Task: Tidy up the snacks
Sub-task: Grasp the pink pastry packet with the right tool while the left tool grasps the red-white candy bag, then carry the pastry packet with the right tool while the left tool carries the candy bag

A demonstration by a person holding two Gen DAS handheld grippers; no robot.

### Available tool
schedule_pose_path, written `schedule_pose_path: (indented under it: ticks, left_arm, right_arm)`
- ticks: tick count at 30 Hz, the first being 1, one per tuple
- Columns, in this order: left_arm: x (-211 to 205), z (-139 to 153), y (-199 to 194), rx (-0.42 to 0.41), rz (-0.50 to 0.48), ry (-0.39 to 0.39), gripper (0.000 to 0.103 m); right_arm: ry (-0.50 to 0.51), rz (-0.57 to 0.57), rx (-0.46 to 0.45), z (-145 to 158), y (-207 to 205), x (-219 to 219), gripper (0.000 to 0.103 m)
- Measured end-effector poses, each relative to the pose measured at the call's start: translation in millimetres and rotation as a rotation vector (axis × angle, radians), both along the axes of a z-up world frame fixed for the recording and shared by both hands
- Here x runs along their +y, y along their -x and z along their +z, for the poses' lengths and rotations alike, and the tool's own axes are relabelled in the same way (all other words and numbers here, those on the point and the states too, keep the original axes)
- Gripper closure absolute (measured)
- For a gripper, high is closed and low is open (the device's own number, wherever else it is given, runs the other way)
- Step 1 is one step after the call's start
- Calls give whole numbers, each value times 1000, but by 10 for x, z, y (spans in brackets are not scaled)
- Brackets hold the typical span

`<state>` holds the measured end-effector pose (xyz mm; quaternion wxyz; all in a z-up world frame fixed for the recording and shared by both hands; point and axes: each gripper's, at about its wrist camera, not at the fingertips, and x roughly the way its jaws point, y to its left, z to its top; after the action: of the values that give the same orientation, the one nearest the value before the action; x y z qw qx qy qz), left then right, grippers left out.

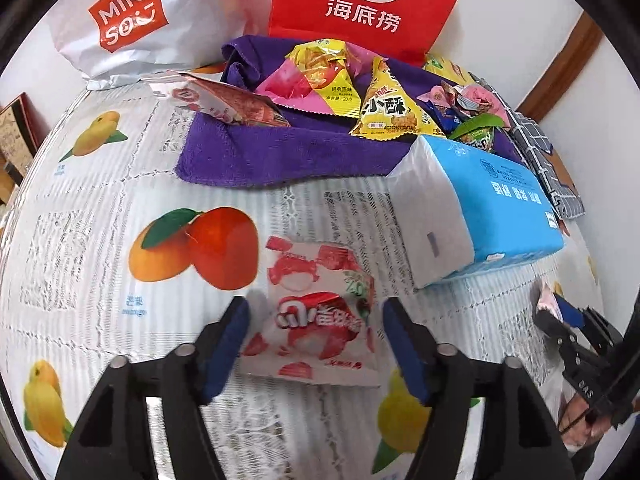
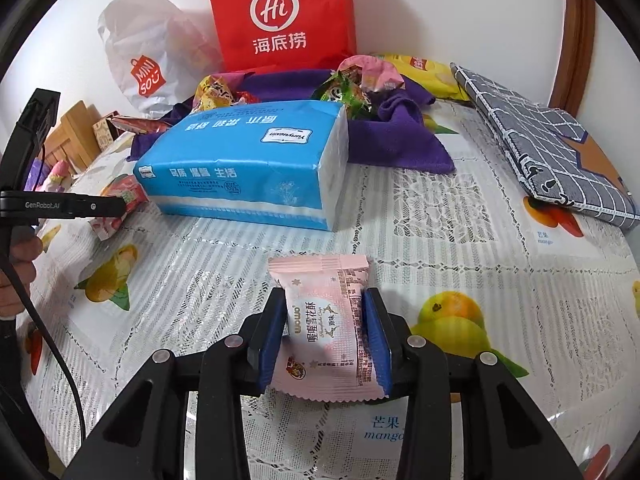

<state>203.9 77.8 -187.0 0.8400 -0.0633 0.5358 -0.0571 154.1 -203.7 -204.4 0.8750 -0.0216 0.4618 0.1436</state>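
A red-and-white snack packet (image 1: pixel 316 316) lies on the fruit-print tablecloth. My left gripper (image 1: pixel 316 344) is open, with its blue pads on either side of the packet and not touching it. My right gripper (image 2: pixel 325 334) is shut on a pink pastry packet (image 2: pixel 326 324) and holds it just above the cloth; it also shows at the right edge of the left wrist view (image 1: pixel 560 312). Several more snack packets (image 1: pixel 348 84) lie piled on a purple towel (image 1: pixel 272 152) at the back. The left gripper shows at the left of the right wrist view (image 2: pixel 96 206).
A blue tissue pack (image 1: pixel 480 204) lies between the grippers and the towel. A red Haidilao bag (image 1: pixel 368 4) and a white Miniso bag (image 1: pixel 132 20) stand against the wall. A grey checked pouch (image 2: pixel 548 148) lies at the right. Wooden items (image 2: pixel 76 132) stand at the left.
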Motion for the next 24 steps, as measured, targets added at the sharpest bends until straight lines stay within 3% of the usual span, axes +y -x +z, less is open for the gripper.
schedule_pose_path:
  ticks: [2, 5, 7, 8, 9, 15, 24]
  left_arm:
    - [-124, -30, 12, -13, -23, -61, 23]
    - [-311, -94, 77, -76, -56, -190, 24]
    - [-313, -93, 137, -119, -35, -182, 31]
    - [-301, -82, 152, -131, -28, -183, 44]
    - [-290, -69, 168, -146, -20, -180, 48]
    - [-354, -67, 213, -191, -22, -216, 52]
    - [-305, -70, 216, -187, -17, -179, 51]
  right_arm:
    - [-4, 0, 1, 0, 0, -4, 63]
    - [-17, -2, 3, -2, 1, -19, 63]
    - [-28, -2, 4, -3, 0, -34, 63]
    - [-32, -3, 5, -3, -3, -42, 63]
    - [-36, -3, 6, -3, -3, -45, 63]
    - [1, -17, -2, -1, -19, -7, 63]
    - [71, -75, -12, -19, -199, 144, 62]
